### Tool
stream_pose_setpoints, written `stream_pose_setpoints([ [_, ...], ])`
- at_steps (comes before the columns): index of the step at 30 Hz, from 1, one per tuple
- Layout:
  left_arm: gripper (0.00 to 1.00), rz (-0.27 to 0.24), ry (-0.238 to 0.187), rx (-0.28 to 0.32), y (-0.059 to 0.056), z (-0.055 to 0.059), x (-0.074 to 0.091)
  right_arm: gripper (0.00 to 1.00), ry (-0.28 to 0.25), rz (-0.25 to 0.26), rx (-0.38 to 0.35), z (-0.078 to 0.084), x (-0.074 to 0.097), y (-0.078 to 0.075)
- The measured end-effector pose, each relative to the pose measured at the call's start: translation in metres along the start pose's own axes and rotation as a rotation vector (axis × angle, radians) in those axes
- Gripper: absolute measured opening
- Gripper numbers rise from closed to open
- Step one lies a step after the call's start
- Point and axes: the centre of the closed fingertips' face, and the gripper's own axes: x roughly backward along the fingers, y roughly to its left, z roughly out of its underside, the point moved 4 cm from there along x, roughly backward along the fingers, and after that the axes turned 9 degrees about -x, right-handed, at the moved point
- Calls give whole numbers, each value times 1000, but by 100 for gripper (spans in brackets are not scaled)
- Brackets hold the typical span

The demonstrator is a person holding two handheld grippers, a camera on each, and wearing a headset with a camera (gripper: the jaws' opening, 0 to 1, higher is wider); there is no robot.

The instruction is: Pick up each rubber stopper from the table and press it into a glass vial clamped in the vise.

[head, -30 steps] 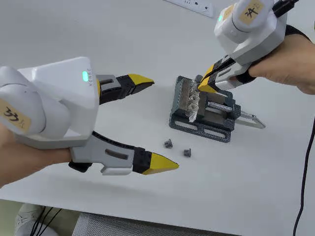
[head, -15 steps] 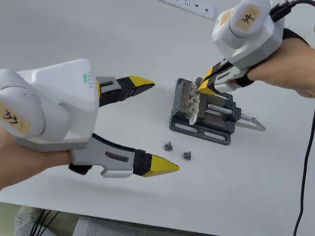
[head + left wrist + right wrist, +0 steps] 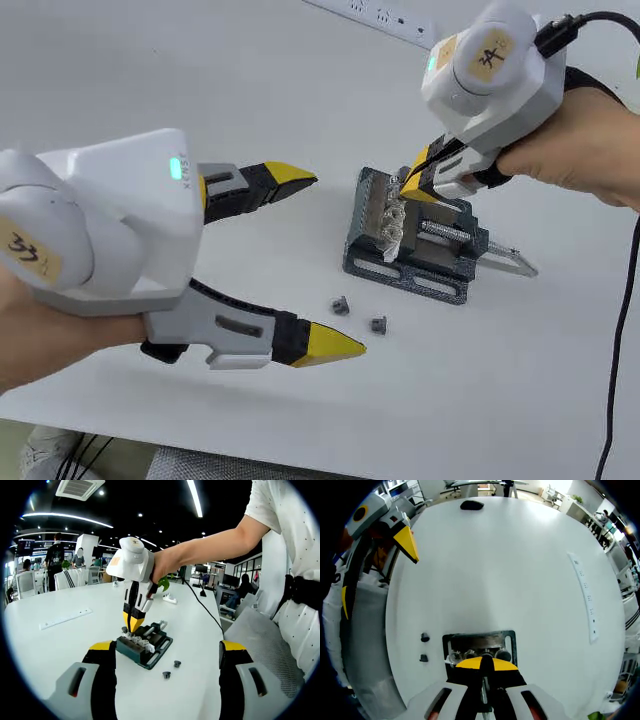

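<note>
Dark metal vise, matt white table

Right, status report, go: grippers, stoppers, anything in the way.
Left gripper open, hovering clear of the vise. Right gripper shut, tips down at the vials. Two stoppers on the table, nothing blocking them.

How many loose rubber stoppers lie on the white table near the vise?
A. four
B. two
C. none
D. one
B: the head view shows two small dark rubber stoppers, the second one close beside the first. Both lie on the table, just clear of the base of the vise.
</note>
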Motion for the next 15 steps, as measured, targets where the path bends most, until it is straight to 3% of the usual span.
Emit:
stream_pose_setpoints([
  [15, 83, -5, -7, 0, 3, 1, 1, 1, 29, -15, -21, -3, -3, -2],
])
